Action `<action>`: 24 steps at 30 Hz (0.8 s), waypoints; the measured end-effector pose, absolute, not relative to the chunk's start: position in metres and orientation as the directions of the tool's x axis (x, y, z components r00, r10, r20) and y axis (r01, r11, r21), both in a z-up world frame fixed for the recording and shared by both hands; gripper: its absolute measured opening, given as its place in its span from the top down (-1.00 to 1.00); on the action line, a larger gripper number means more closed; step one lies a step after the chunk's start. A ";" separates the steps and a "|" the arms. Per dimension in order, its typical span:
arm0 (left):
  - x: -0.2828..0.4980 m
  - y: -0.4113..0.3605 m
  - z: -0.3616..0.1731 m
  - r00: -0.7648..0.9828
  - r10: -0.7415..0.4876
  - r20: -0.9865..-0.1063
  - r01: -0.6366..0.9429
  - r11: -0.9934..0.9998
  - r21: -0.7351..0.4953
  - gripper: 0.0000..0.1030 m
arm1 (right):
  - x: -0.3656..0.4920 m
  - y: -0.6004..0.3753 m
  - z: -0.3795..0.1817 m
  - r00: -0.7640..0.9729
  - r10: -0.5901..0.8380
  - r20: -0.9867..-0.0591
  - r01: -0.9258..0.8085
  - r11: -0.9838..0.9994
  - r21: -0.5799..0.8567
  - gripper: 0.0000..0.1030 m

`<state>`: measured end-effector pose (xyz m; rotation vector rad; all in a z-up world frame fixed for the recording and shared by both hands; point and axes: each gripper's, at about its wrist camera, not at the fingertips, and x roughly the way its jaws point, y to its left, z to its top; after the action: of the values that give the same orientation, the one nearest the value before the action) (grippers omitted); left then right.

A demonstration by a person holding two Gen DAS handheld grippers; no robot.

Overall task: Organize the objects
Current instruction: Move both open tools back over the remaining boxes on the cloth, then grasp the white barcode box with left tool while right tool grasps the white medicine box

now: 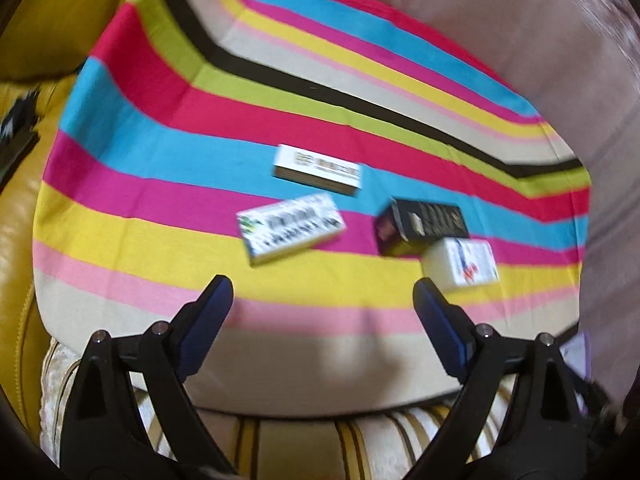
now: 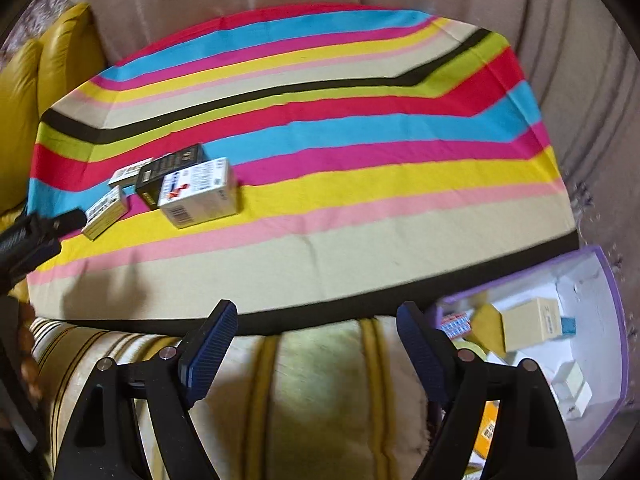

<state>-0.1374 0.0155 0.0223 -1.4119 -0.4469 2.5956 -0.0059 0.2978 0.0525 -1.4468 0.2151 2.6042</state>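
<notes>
Several small boxes lie on a striped cloth (image 1: 160,152). In the left wrist view: a white flat box (image 1: 318,169), a white patterned box (image 1: 292,227), a black box (image 1: 420,226) and a white box with a red mark (image 1: 462,263). My left gripper (image 1: 322,300) is open and empty, just short of them. In the right wrist view the same boxes cluster at left: the white red-marked box (image 2: 198,192), the black box (image 2: 172,170), and a small patterned box (image 2: 105,212). My right gripper (image 2: 316,320) is open and empty over the cloth's (image 2: 360,216) near edge.
A purple-rimmed white bin (image 2: 592,360) with several small boxes sits at the right. A striped cushion (image 2: 320,392) lies under the grippers. A yellow cushion (image 1: 52,12) is at left. The left gripper (image 2: 36,232) shows at the left edge of the right wrist view.
</notes>
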 end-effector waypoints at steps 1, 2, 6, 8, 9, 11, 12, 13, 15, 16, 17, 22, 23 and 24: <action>-0.142 0.013 0.020 -0.539 0.280 -0.794 0.024 -0.938 -0.346 -0.83 | -0.009 0.294 0.053 -0.524 0.063 -0.849 -0.193 -0.980 0.047 -0.62; -0.147 0.010 0.017 -0.531 0.282 -0.799 0.045 -0.932 -0.359 -0.83 | -0.010 0.292 0.053 -0.525 0.059 -0.849 -0.186 -0.981 0.046 -0.63; -0.169 0.010 0.006 -0.509 0.262 -0.820 0.113 -0.924 -0.365 -0.85 | -0.020 0.283 0.054 -0.539 0.042 -0.841 -0.158 -0.986 0.052 -0.65; -0.180 0.012 0.001 -0.492 0.240 -0.837 0.155 -0.922 -0.355 -0.85 | -0.024 0.279 0.054 -0.543 0.036 -0.839 -0.148 -0.988 0.054 -0.66; -0.185 0.012 -0.003 -0.482 0.226 -0.847 0.178 -0.921 -0.347 -0.85 | -0.027 0.277 0.054 -0.546 0.030 -0.837 -0.140 -0.989 0.056 -0.68; -0.191 0.014 -0.007 -0.471 0.199 -0.860 0.209 -0.921 -0.328 -0.85 | -0.034 0.273 0.054 -0.551 0.022 -0.834 -0.126 -0.990 0.057 -0.70; -0.194 0.015 -0.009 -0.467 0.183 -0.865 0.220 -0.924 -0.314 -0.85 | -0.038 0.271 0.054 -0.553 0.018 -0.833 -0.118 -0.991 0.057 -0.71; -0.196 0.016 -0.012 -0.458 0.166 -0.874 0.230 -0.927 -0.296 -0.85 | -0.041 0.269 0.054 -0.555 0.014 -0.832 -0.113 -0.992 0.059 -0.71; -0.199 0.019 -0.017 -0.443 0.151 -0.884 0.238 -0.931 -0.278 -0.85 | -0.047 0.265 0.054 -0.561 0.002 -0.828 -0.098 -0.993 0.064 -0.72; -0.201 0.021 -0.020 -0.433 0.143 -0.890 0.236 -0.935 -0.266 -0.85 | -0.052 0.263 0.054 -0.565 -0.003 -0.825 -0.088 -0.994 0.064 -0.75; -0.202 0.024 -0.019 -0.437 0.126 -0.890 0.226 -0.943 -0.245 -0.85 | -0.055 0.262 0.054 -0.566 -0.005 -0.824 -0.085 -0.994 0.065 -0.76; -0.202 0.035 -0.019 -0.442 0.061 -0.895 0.168 -0.974 -0.150 -0.72 | -0.078 0.250 0.051 -0.565 -0.027 -0.824 -0.059 -0.996 0.073 -0.78; -0.201 0.037 -0.019 -0.445 0.040 -0.895 0.152 -0.981 -0.119 -0.69 | -0.081 0.248 0.050 -0.565 -0.028 -0.824 -0.056 -0.996 0.072 -0.78; -0.200 0.039 -0.020 -0.449 0.025 -0.893 0.140 -0.985 -0.098 -0.65 | -0.085 0.246 0.050 -0.565 -0.027 -0.824 -0.053 -0.996 0.069 -0.78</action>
<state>-0.2002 0.0389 -0.0196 -1.6824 -0.2529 2.7218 -0.0848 0.2455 0.0499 -1.4575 0.1342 2.7633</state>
